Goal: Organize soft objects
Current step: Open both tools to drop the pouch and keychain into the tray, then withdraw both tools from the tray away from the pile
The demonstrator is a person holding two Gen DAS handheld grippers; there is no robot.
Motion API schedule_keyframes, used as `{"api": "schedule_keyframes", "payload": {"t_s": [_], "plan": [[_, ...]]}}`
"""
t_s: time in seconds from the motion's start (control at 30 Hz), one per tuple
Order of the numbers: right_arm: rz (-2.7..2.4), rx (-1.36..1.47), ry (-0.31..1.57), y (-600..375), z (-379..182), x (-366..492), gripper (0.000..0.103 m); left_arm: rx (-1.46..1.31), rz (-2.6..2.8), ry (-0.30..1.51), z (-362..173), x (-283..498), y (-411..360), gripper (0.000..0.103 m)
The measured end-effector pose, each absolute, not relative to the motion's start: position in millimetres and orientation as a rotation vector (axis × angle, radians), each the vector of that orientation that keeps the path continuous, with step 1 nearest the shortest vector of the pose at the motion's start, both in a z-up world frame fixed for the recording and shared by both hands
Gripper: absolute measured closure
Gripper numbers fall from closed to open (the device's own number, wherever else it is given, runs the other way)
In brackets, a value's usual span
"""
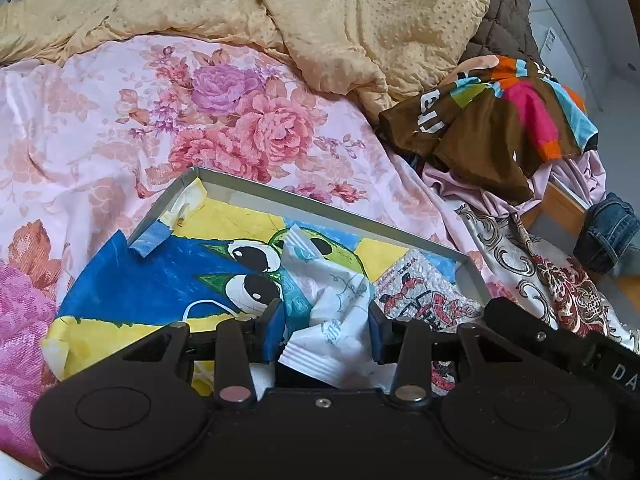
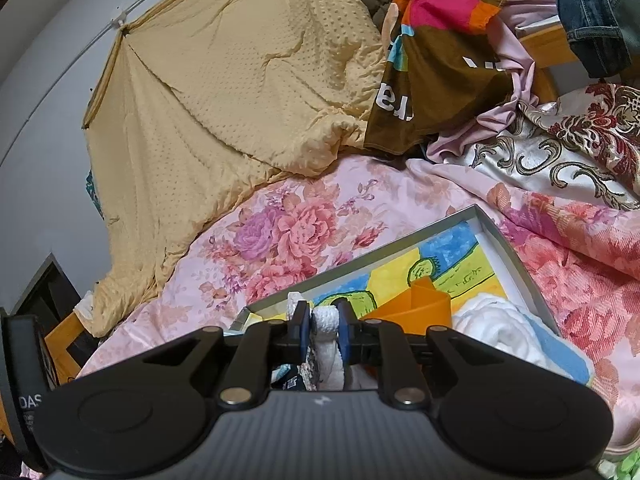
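A home bedroom: a bed is wearing a floral sheet, a yellow quilt is bunching at twelve o'clock, clothes are piling at two o'clock

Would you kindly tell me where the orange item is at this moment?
In the right wrist view, the orange item lies inside the grey tray, right of the right gripper and beside the white fluffy cloth.

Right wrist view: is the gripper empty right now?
No, the right gripper is clamped on a white knitted cloth above the shallow box.
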State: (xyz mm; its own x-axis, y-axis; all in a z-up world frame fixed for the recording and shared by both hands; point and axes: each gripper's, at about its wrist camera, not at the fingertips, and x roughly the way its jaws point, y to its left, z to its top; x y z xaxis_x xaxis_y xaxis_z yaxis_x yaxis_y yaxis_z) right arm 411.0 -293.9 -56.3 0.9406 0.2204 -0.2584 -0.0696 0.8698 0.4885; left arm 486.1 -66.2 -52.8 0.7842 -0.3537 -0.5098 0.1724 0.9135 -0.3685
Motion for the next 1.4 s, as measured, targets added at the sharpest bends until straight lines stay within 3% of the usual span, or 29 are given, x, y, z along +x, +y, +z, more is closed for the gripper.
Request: {"api": "schedule_keyframes", "payload": {"t_s": [0.2, 0.3, 0.63, 0.77, 1.4], "plan": [[0.135, 0.452, 0.318, -291, -53, 406, 0.067, -0.306, -0.288, 0.609, -48, 481, -65, 0.055], [0.125, 0.425, 0.317, -289, -49, 403, 0.057, -0.314, -0.269, 0.608, -46, 478, -63, 0.044], [0.095, 0.399, 0.314, -292, -31, 384, 0.043, -0.308, -0.256, 0.596, -33, 460, -58, 0.033], [0.103, 0.399, 0.302, -293, -20, 370, 0.033, -0.324, -0.249, 0.562, -23, 445, -53, 0.022], [0.131, 0.282, 0.246, -268, 23, 272, 0.011, -0.318, -0.208, 0.415, 34, 332, -12, 0.003]]}}
